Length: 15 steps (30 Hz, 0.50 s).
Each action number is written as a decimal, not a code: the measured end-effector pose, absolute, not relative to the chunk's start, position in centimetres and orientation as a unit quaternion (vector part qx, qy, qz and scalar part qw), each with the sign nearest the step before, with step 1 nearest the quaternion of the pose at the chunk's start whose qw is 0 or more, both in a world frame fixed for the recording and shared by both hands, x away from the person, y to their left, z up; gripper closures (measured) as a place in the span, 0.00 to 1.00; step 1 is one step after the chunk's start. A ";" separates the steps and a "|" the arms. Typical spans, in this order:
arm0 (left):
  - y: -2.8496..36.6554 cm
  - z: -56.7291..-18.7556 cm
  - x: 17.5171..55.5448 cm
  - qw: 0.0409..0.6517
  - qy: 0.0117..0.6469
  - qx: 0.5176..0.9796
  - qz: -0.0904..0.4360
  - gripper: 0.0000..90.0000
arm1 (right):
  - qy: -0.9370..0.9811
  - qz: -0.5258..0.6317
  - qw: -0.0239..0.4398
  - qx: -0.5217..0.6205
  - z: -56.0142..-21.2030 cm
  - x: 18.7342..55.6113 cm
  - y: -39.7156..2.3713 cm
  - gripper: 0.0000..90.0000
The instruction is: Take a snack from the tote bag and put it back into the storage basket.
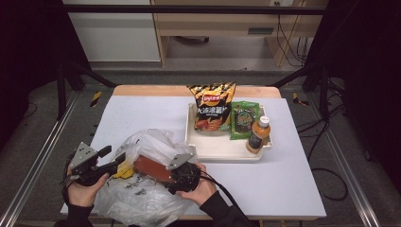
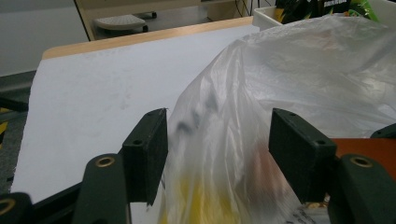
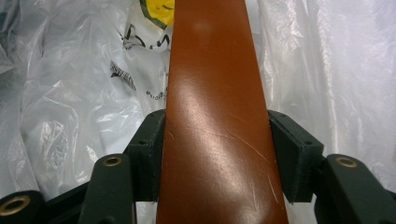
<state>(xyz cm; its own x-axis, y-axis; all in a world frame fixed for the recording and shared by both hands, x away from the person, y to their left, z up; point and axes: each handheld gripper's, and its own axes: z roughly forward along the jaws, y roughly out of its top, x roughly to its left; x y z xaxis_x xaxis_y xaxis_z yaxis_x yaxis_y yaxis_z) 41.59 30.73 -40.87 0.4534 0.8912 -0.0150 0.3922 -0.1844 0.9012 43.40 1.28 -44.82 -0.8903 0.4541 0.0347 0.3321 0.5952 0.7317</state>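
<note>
A crumpled clear plastic bag [image 1: 137,196] lies at the table's near left. My right gripper [image 1: 166,174] is shut on a long red-brown glossy pack [image 1: 149,167], whose far end reaches into the bag's mouth. In the right gripper view both pads touch the sides of the pack [image 3: 215,93], with the bag [image 3: 70,93] all around it. My left gripper [image 1: 120,158] is at the bag's left rim. In the left gripper view its jaws [image 2: 217,135] stand wide with loose bag film [image 2: 303,70] between them. Something yellow [image 2: 205,200] shows through the plastic.
A white tray [image 1: 222,151] at the table's middle back holds a chips bag [image 1: 211,106], a green packet [image 1: 243,120] and an orange drink bottle [image 1: 258,135]. The white tabletop [image 1: 283,179] stretches to the right. Dark frame posts stand around the table.
</note>
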 end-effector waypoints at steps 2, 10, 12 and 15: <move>30.8 -41.0 41.7 0.454 0.450 0.719 0.272 0.42 | 0.891 0.396 0.075 0.209 -44.8 43.3 1.2 0.49; 30.9 -41.2 41.8 0.454 0.452 0.721 0.264 0.45 | 0.895 0.395 0.076 0.192 -45.0 43.1 1.4 0.48; 30.8 -41.0 41.6 0.452 0.446 0.727 0.261 0.46 | 0.895 0.394 0.079 0.196 -45.0 43.2 1.4 0.47; 30.4 -41.2 41.7 0.433 0.444 0.742 0.253 0.49 | 0.880 0.422 0.074 0.206 -44.4 43.1 1.0 0.43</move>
<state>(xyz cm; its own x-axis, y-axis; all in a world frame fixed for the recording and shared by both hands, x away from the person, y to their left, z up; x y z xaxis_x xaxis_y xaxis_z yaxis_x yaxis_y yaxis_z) 41.66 30.41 -41.15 0.4780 0.8783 -0.0086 0.4393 -0.2305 0.8683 43.06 1.03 -44.39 -0.9042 0.4248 0.0442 0.3005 0.5593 0.7726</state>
